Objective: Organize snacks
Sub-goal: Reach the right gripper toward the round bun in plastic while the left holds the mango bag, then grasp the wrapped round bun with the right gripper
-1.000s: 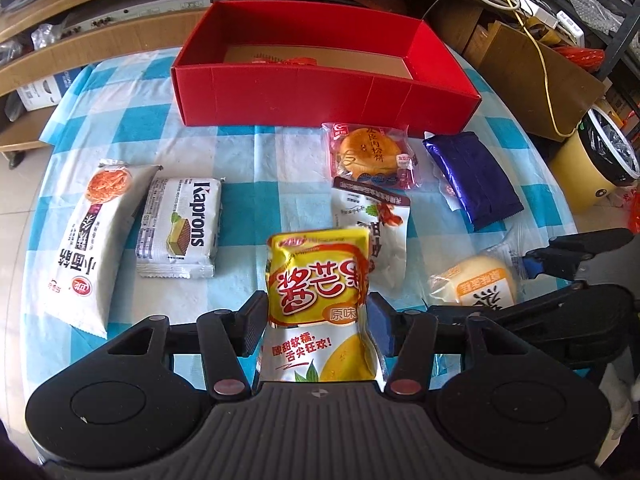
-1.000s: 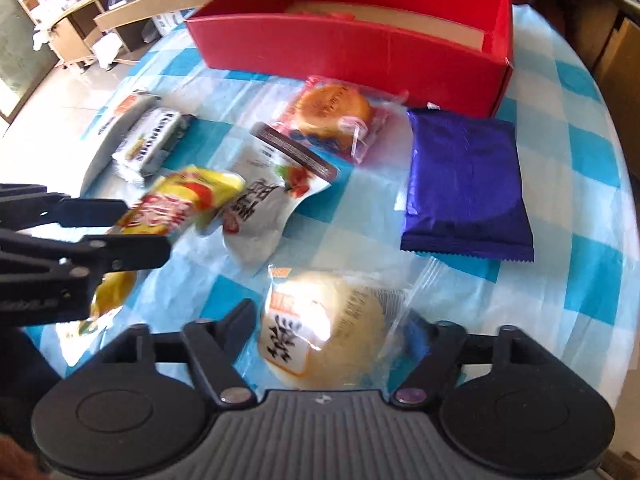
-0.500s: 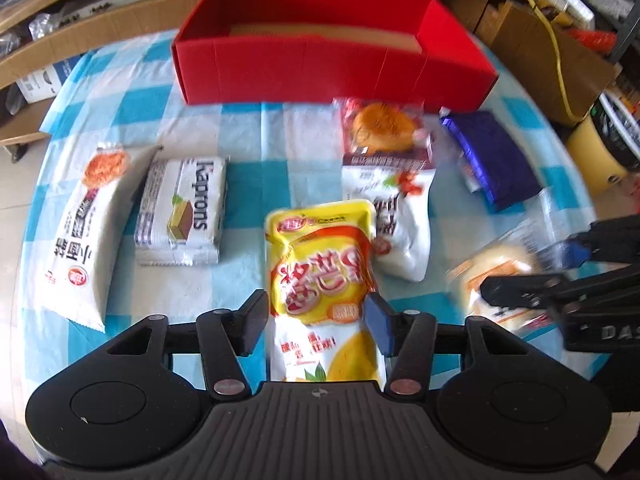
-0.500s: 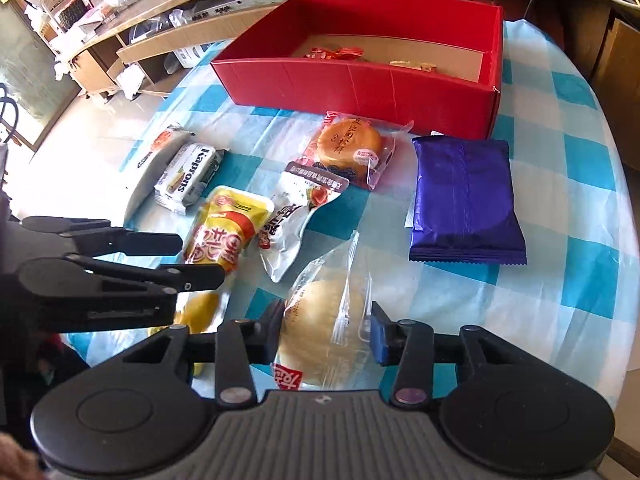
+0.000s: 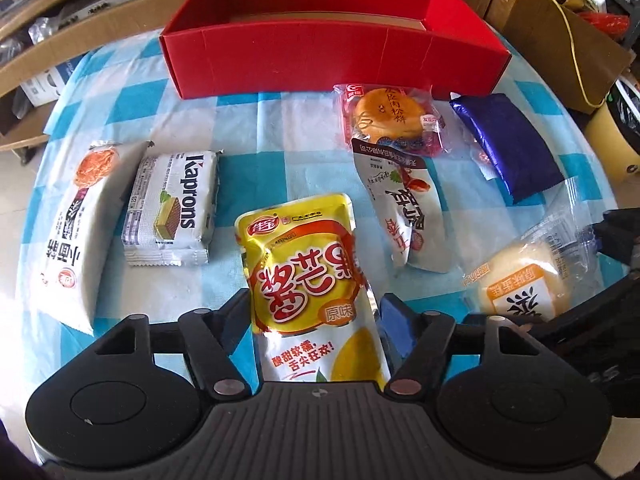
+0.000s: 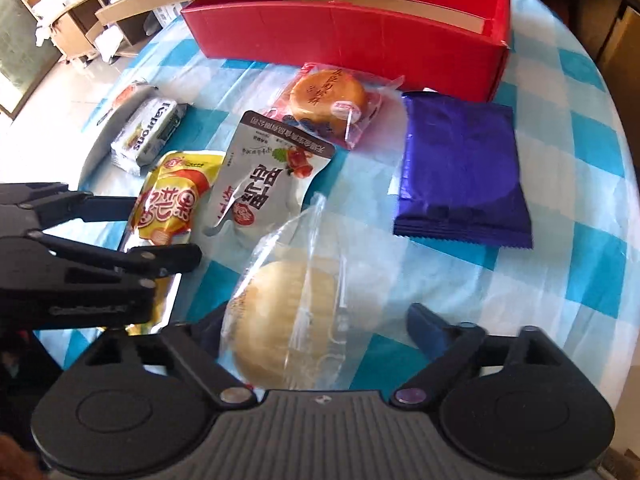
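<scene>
My left gripper (image 5: 314,310) is shut on the lower part of a yellow mango snack pouch (image 5: 308,276), which points toward the red box (image 5: 332,54). My right gripper (image 6: 316,320) is open, its jaws wide apart around a bun in a clear bag (image 6: 292,312); the left finger touches the bag, the right finger stands apart from it. The bun also shows in the left wrist view (image 5: 524,280), and the yellow pouch in the right wrist view (image 6: 172,204). The left gripper (image 6: 132,228) appears at the left of the right wrist view.
On the blue-checked tablecloth (image 5: 280,120) lie a Kaprons wafer pack (image 5: 172,212), a long white pack (image 5: 80,232), a white pouch (image 5: 404,208), a round cake in red wrap (image 5: 388,118) and a purple pack (image 6: 460,172). Cardboard boxes (image 5: 560,36) stand beyond the table's right edge.
My right gripper's jaws have opened from their closed grip on the bun bag, and the bun now sits lower. My left gripper keeps hold of the yellow pouch and has shifted slightly.
</scene>
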`<move>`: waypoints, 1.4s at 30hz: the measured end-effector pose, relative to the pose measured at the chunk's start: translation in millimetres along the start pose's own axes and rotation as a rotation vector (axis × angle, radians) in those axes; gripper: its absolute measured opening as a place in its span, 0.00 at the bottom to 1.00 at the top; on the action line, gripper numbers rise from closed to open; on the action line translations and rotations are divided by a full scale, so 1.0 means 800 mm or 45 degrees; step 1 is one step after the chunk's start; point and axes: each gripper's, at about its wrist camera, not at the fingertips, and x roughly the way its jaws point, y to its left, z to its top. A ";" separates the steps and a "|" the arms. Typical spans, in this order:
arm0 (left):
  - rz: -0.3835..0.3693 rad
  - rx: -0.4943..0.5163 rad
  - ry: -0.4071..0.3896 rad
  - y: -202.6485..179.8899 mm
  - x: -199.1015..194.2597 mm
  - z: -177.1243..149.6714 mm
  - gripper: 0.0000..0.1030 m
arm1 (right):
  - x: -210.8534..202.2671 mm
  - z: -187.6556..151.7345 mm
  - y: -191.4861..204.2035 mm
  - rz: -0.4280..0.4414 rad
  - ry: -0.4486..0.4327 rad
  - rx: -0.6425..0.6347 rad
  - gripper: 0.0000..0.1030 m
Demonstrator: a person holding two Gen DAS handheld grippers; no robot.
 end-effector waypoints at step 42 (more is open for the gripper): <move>-0.152 -0.050 -0.183 0.004 -0.055 0.011 0.56 | -0.083 0.007 0.004 -0.134 -0.281 0.020 0.79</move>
